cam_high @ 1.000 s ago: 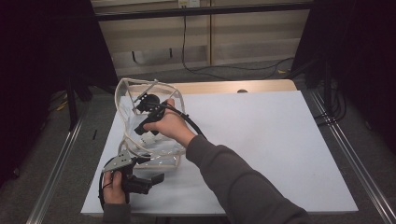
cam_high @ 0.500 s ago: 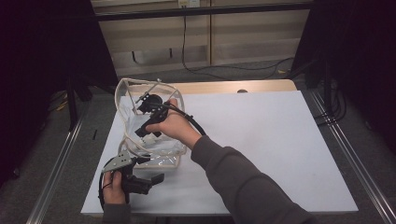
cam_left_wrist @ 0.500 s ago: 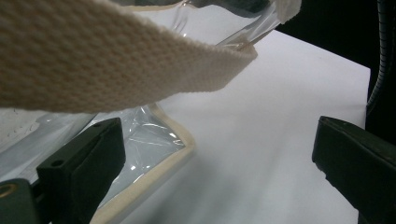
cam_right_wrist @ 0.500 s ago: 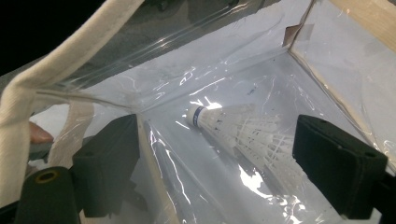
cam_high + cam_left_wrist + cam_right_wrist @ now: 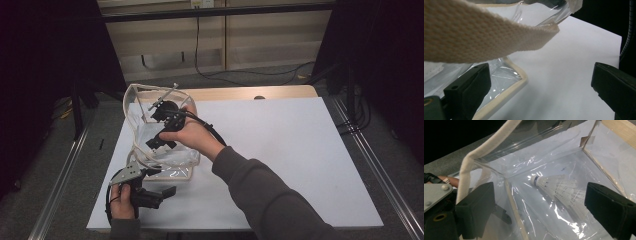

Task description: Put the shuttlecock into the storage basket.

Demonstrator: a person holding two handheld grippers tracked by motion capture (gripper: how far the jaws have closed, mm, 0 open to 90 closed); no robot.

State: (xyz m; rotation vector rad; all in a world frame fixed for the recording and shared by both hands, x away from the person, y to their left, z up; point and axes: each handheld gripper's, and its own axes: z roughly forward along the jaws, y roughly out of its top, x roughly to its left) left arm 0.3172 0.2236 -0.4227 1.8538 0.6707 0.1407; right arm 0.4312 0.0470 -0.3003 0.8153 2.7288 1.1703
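Note:
A clear plastic bag [image 5: 134, 102] with cream trim stands open on the white table [image 5: 280, 150]. A white shuttlecock [image 5: 564, 188] lies on the bag's bottom. My right gripper [image 5: 158, 142] reaches down into the bag's mouth. Its jaws [image 5: 540, 195] have just been opening and stand wide above the shuttlecock, with nothing pressed between the pads. My left gripper [image 5: 162, 182] rests at the bag's near corner [image 5: 506, 82], open, with bare table between its jaws [image 5: 540, 75]. The bag's woven strap [image 5: 474, 37] hangs just above it.
A wooden edge [image 5: 280, 92] runs along the back of the table. Metal rails [image 5: 372, 165] flank both sides. A black cable [image 5: 210, 132] trails from the right gripper over the forearm. The table's right half lies open.
My right gripper has lifted slightly inside the bag's mouth and its jaws have spread. The left hand has kept still.

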